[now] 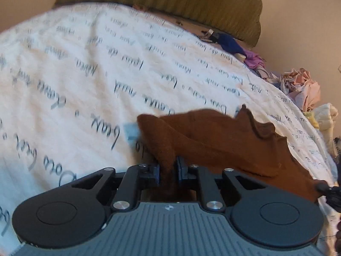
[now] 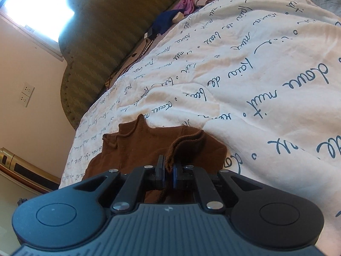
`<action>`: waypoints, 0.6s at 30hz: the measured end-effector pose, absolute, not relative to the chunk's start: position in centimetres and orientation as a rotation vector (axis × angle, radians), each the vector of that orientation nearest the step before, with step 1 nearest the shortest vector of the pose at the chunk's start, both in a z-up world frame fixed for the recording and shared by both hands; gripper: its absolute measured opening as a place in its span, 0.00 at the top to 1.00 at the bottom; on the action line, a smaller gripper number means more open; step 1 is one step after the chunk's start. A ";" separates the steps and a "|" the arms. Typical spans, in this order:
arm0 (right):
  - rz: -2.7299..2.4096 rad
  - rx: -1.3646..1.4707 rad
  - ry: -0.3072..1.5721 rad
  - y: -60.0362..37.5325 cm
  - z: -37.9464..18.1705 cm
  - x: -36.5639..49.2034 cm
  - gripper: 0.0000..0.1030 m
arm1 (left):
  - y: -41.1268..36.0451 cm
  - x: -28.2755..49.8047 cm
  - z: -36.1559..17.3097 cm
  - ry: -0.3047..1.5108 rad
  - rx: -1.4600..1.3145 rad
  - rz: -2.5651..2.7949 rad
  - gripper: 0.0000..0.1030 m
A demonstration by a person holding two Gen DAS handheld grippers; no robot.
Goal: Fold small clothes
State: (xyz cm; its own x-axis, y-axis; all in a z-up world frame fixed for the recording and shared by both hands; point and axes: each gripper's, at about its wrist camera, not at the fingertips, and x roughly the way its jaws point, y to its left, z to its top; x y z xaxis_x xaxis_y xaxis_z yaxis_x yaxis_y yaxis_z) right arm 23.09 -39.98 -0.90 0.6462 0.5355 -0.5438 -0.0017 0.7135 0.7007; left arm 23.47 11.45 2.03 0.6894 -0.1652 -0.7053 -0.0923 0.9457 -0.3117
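Note:
A small brown knit garment [image 1: 213, 136] lies on a white quilt with dark script lettering [image 1: 85, 74]. My left gripper [image 1: 168, 168] is shut on a bunched fold of it, and the cloth spreads away to the right with a wavy edge. In the right wrist view my right gripper [image 2: 168, 170] is shut on another edge of the same brown garment [image 2: 138, 147], which stretches left over the quilt [image 2: 255, 74]. The other gripper's tip shows at the right edge of the left view.
An olive padded headboard [image 1: 170, 0] stands behind the bed. A blue and pink heap of clothes [image 1: 245, 51] and a pale crumpled pile [image 1: 302, 87] lie along the far side. A window [image 2: 38, 6] and wall sockets [image 2: 26, 93] are on the left wall.

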 end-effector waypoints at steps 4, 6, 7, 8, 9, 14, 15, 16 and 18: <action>0.375 0.717 0.770 -40.1 0.5 22.2 0.94 | 11.0 22.9 4.9 0.694 -0.206 -0.004 0.92; 0.352 0.693 0.826 -39.9 -0.7 22.6 0.94 | 11.4 24.1 3.3 0.777 -0.167 0.047 0.92; 0.318 0.671 0.862 -39.7 -1.7 22.8 0.94 | 11.7 24.4 2.1 0.812 -0.171 0.048 0.92; 0.308 0.672 0.874 -39.7 -2.6 22.8 0.94 | 11.7 23.9 1.5 0.801 -0.145 0.049 0.91; 0.317 0.694 0.868 -39.8 -3.2 22.7 0.94 | 11.5 23.6 1.4 0.779 -0.116 0.050 0.91; 0.322 0.680 0.854 -39.3 -3.3 22.5 0.94 | 10.3 23.2 1.0 0.760 -0.015 0.057 0.90; 0.315 0.687 0.866 -39.4 -3.6 22.6 0.94 | 9.9 23.0 1.1 0.751 0.010 0.060 0.90; 0.311 0.713 0.865 -39.6 -3.6 22.7 0.94 | 9.7 22.7 1.5 0.741 0.026 0.062 0.88; 0.288 0.746 0.854 -39.9 -2.9 22.5 0.90 | 9.6 22.1 2.7 0.702 0.038 0.084 0.70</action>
